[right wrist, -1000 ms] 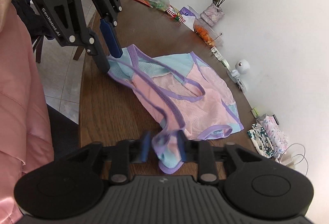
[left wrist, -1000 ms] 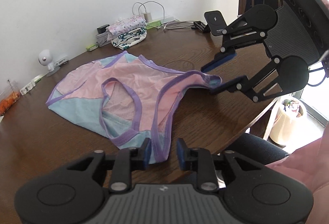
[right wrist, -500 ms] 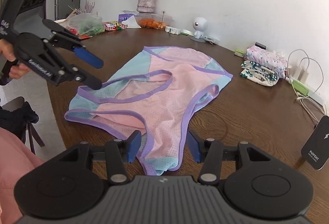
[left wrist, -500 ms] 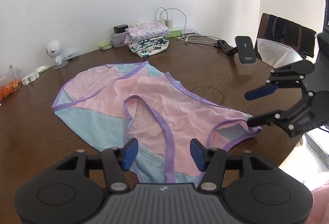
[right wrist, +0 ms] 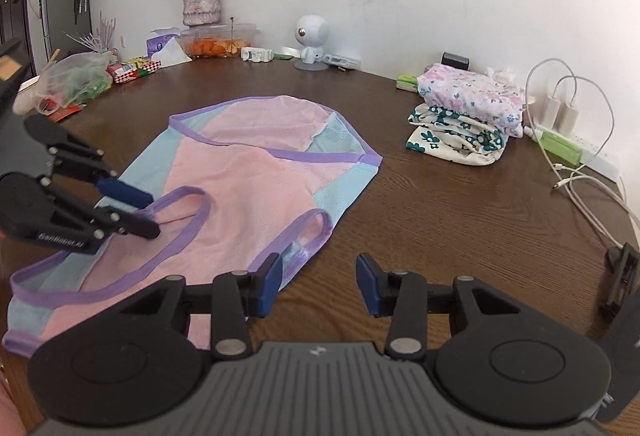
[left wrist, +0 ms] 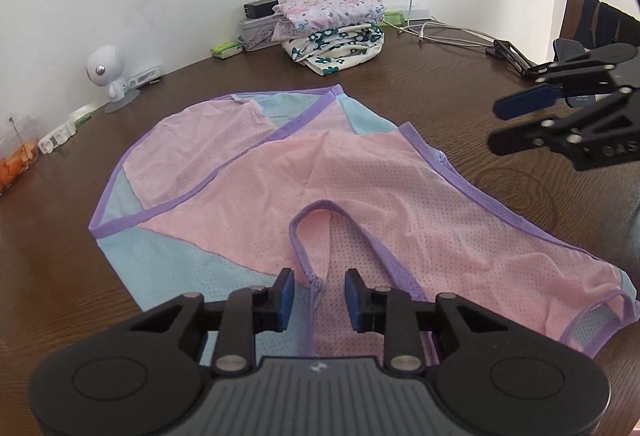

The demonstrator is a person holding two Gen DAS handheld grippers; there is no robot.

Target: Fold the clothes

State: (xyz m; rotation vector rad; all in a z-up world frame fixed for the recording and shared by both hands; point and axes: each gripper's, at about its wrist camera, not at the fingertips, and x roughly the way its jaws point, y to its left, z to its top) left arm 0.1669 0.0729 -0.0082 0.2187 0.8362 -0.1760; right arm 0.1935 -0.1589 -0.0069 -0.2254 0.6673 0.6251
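Note:
A pink and light-blue mesh tank top with purple trim lies spread flat on the dark wooden table. My left gripper hovers low over its near edge. The jaws are closing, a purple strip of the neckline loop lies between the pads, and a gap still shows on both sides. In the right wrist view the tank top sits left of centre. My right gripper is closing over bare wood beside the armhole loop, with nothing between its pads. Each gripper shows in the other's view: right gripper, left gripper.
A folded stack of floral clothes sits at the back right, with white chargers and cables beside it. A small white camera figure, a food box, a flower vase and a plastic bag line the wall side. A black clip lies at the right.
A second ago the right gripper was shut on a purple strap; it let go and moved right, off the fabric. The top now lies flat. The left jaws widened, then narrowed over the neckline.

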